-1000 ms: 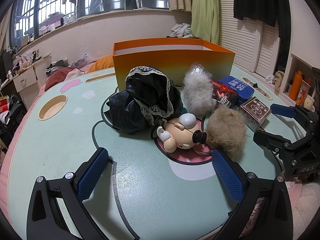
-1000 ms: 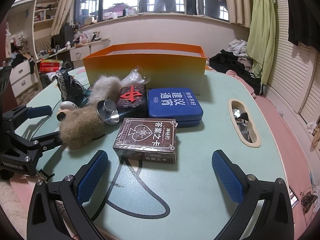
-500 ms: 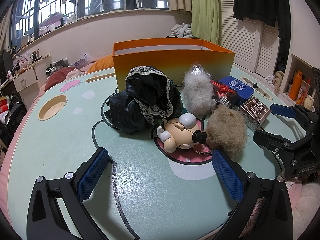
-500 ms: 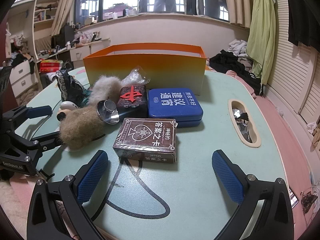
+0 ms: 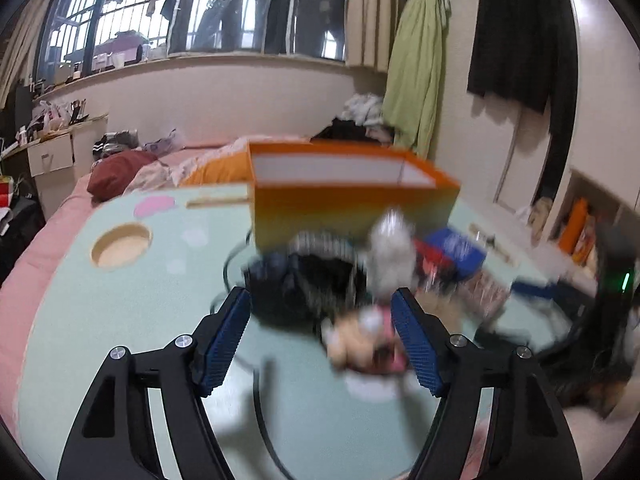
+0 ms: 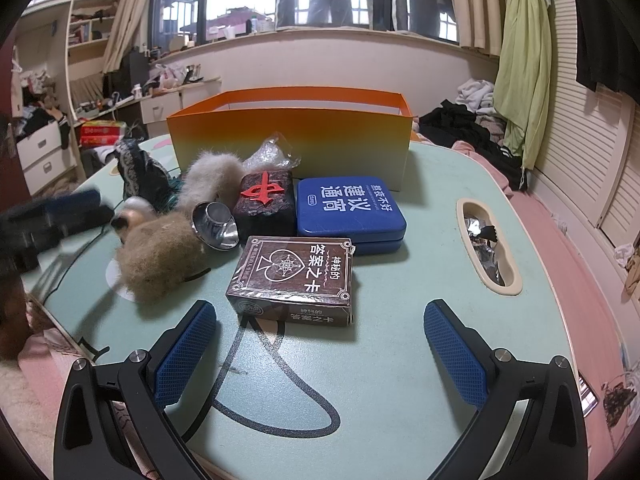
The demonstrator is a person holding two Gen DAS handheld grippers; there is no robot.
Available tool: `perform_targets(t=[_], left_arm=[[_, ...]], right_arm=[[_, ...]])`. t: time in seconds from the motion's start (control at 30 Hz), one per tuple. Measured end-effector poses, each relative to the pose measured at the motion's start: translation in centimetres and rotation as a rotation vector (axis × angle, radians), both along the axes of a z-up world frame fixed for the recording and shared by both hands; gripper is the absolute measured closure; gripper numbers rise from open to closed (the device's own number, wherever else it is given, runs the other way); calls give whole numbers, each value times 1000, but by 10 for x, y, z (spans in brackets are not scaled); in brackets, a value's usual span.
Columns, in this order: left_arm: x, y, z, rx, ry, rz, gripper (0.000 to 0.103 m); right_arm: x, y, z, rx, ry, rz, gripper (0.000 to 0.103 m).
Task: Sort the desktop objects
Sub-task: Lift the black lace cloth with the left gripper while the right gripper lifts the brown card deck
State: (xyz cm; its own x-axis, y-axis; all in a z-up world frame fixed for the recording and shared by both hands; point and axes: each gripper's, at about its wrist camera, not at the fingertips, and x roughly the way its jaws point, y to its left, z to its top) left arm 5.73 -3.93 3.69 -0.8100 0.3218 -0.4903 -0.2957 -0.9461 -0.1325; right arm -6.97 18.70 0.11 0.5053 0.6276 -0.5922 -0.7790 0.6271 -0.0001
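Note:
In the blurred left wrist view, my left gripper (image 5: 320, 300) hovers above the table, its jaws closing with nothing pressed between them. Beyond its tips lie a black lace cloth (image 5: 316, 272), a small doll (image 5: 352, 340) and a white fur ball (image 5: 390, 256). Behind them stands the orange box (image 5: 352, 208). My right gripper (image 6: 320, 316) is open low over the table, just short of a brown card box (image 6: 294, 276). Further back are a blue tin (image 6: 348, 208), a black block with a red character (image 6: 264, 200), a metal cup (image 6: 216, 226) and a brown fur ball (image 6: 160, 256).
The pale green table (image 6: 400, 360) has a round cup hole (image 5: 120, 244) at the left and a long slot (image 6: 486, 248) holding foil scraps at the right. Pink bedding surrounds it. The left gripper (image 6: 60, 212) shows as a blur at the far left.
The left gripper has risen and tipped upward, and its jaws have narrowed; its view is now motion-blurred. The right gripper and the objects have not moved.

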Motion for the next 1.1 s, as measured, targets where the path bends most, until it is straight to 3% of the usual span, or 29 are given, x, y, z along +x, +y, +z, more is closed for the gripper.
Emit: perform_targets(t=[0.07, 0.2, 0.27, 0.3, 0.33, 0.4, 0.5, 0.7, 0.73, 0.77, 1.0, 1.1], left_arm=[[-18, 1, 6, 25, -63, -11, 30], [-59, 3, -11, 34, -226, -4, 30], [-66, -1, -17, 48, -233, 17, 30], [-68, -5, -18, 77, -233, 14, 38], [-69, -8, -18, 101, -241, 1, 58], [-69, -13, -19, 105, -251, -8, 61], [-67, -20, -18, 84, -232, 17, 64], [-56, -26, -2, 99, -183, 4, 64], [-53, -26, 2, 101, -171, 2, 64], [-51, -26, 6, 105, -160, -1, 64], [-33, -17, 32, 59, -60, -18, 64], [-38, -10, 45, 63, -40, -37, 64]], right_arm=[[0, 0, 0, 0, 0, 0, 0], [0, -1, -1, 1, -1, -1, 0], [-1, 1, 1, 3, -1, -9, 0], [0, 2, 1, 6, 1, -14, 0], [0, 3, 3, 12, 4, -17, 0], [0, 5, 11, 28, 19, -25, 0], [5, 10, 19, 44, 45, -44, 0], [10, 20, 31, 19, 32, -83, 20], [14, 24, 31, 13, 51, -88, 30], [19, 28, 29, -2, 83, -90, 46], [12, 5, 52, 105, 40, -113, 47], [23, 2, 76, 163, 57, -116, 47]])
